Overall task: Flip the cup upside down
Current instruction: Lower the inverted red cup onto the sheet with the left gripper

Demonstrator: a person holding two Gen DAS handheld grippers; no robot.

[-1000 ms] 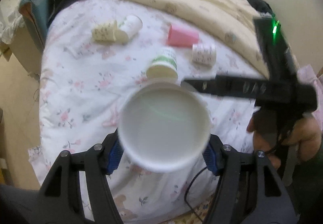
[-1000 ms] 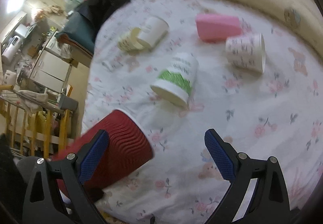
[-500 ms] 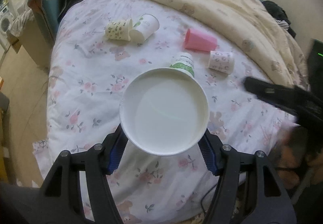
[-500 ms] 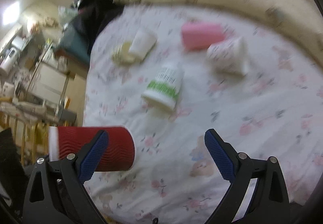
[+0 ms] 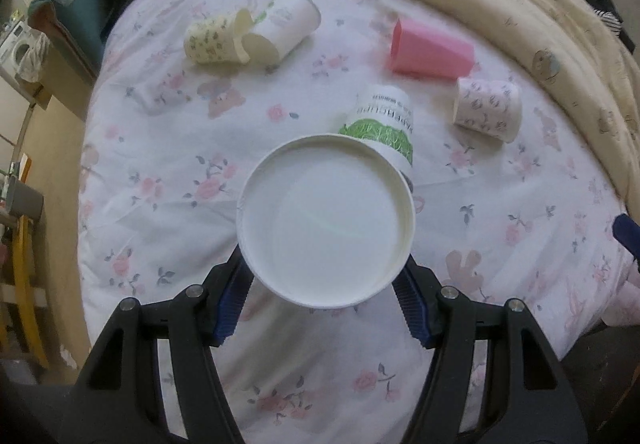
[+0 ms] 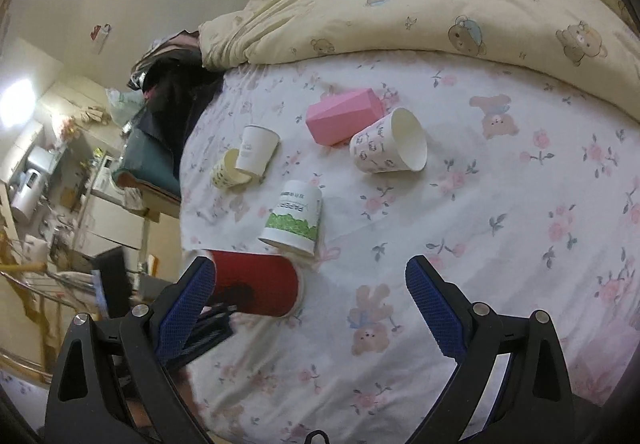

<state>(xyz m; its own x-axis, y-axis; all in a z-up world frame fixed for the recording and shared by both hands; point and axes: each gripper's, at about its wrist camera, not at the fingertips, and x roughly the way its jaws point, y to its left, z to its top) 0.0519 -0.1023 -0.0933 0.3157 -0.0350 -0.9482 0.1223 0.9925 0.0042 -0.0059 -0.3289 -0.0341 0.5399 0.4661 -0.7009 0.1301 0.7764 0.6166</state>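
Two grippers: one per hand.
Left gripper: jaws closed on the red cup, mouth facing the camera.
Right gripper: jaws wide, holding nothing.
Green cup: lying just beyond the jaws.

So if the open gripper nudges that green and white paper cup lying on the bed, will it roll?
The green-banded paper cup lies on its side, so it would probably roll, curving because it tapers. The soft floral bedsheet may slow it. Being thin, empty paper, it looks light and crushable.

Ribbed red paper cup (matt), smooth pink plastic cup — soft floral cotton sheet
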